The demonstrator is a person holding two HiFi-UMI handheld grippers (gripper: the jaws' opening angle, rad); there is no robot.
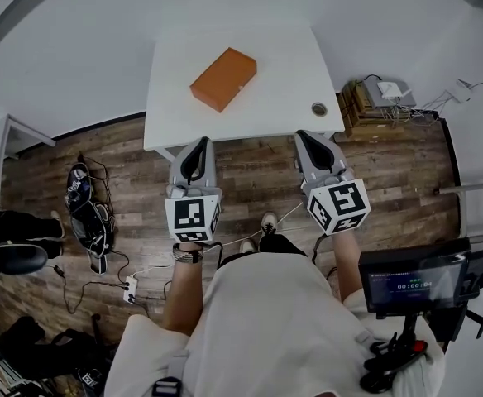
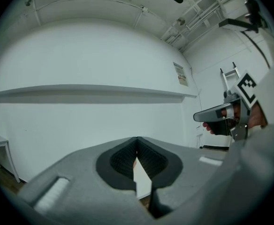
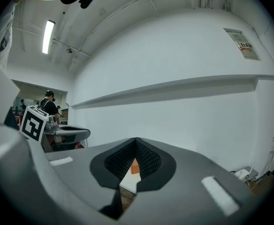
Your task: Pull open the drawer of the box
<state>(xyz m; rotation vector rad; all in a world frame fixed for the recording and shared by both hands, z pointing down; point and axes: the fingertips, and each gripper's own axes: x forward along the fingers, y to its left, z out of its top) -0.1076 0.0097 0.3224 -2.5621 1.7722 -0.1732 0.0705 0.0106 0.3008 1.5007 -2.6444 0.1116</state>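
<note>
Two claws up front, one per hand, each with one marker cube: the left claw [image 1: 198, 145] has its pads pressed together on nothing, and the right claw [image 1: 304, 136] is pinched shut and empty just the same. Both tips sit at the near edge of the one white worktop [image 1: 283, 64], wooden floor [image 1: 250, 160] beneath them. Just past the right claw, one small ring-shaped object [image 1: 319, 108] lies by the near right corner. Farther out, one orange box [image 1: 223, 78] lies flat and angled, left of centre, closed, well apart from both claws.
</note>
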